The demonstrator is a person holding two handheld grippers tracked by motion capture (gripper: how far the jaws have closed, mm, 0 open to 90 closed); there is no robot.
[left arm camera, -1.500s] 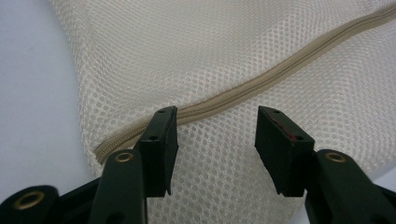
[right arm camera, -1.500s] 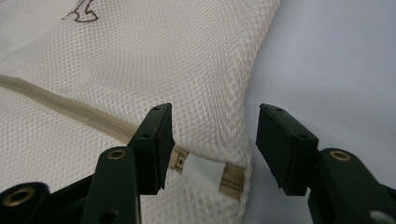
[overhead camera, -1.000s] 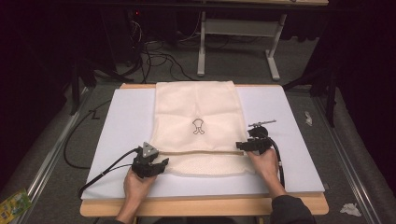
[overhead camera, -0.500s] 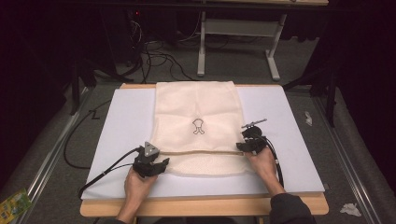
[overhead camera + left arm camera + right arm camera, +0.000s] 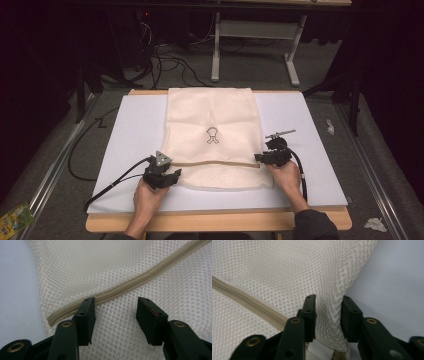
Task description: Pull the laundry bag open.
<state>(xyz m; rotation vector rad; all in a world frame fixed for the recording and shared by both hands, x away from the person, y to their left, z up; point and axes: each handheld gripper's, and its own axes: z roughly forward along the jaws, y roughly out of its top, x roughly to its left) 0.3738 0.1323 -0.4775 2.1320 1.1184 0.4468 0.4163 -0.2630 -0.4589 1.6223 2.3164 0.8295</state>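
Here a cream mesh bag (image 5: 212, 135) lies flat along the middle of the tabletop (image 5: 310, 150), reaching from the far edge toward the near edge, its tan zipper (image 5: 215, 163) running crosswise. The left hand-held gripper (image 5: 167, 176) sits at the zipper's left end, jaws spread wide over the mesh with nothing pinched. The right hand-held gripper (image 5: 258, 158) is at the bag's right edge, jaws closed in on a raised fold of mesh.
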